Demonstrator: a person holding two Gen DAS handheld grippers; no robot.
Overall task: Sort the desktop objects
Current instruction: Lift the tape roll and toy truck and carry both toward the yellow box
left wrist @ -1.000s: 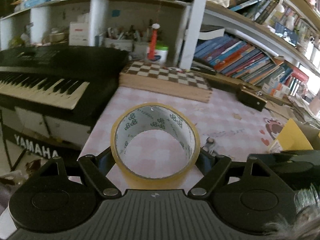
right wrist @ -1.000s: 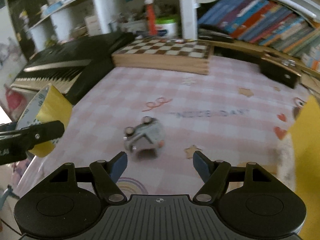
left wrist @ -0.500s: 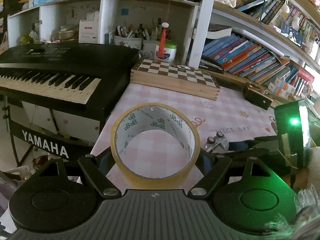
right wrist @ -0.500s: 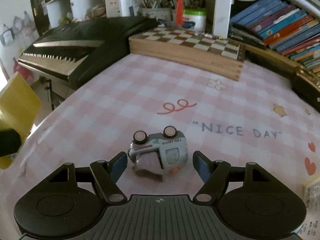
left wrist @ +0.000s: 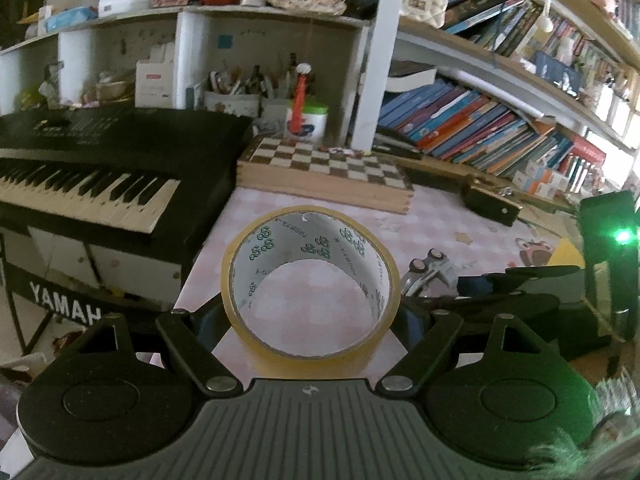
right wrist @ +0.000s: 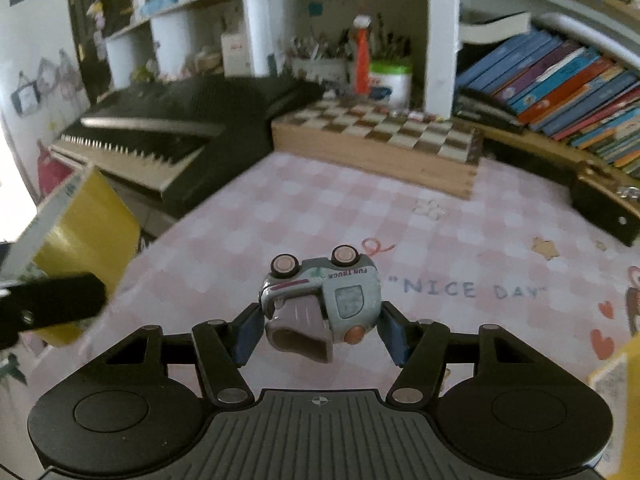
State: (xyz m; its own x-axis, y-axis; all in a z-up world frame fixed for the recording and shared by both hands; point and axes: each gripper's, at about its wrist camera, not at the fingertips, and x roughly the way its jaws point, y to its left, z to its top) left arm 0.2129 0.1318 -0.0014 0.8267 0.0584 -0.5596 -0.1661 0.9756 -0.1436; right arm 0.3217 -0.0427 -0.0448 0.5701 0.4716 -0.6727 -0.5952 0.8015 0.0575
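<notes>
A roll of yellowish tape stands upright between the fingers of my left gripper, which is shut on its sides above the table's left edge. The same tape shows at the left of the right wrist view. A small grey toy truck lies on its side, wheels pointing away, on the pink checked tablecloth. My right gripper has its jaws closing on it, and both blue pads touch its ends. In the left wrist view the truck sits just right of the tape.
A black keyboard runs along the left of the table. A wooden chessboard box lies at the back, a black case at back right, and rows of books behind. A yellow object stands at the near right.
The right gripper moved up to the toy truck and narrowed its jaws until the pads met the truck's sides. The left gripper kept still, holding the tape.
</notes>
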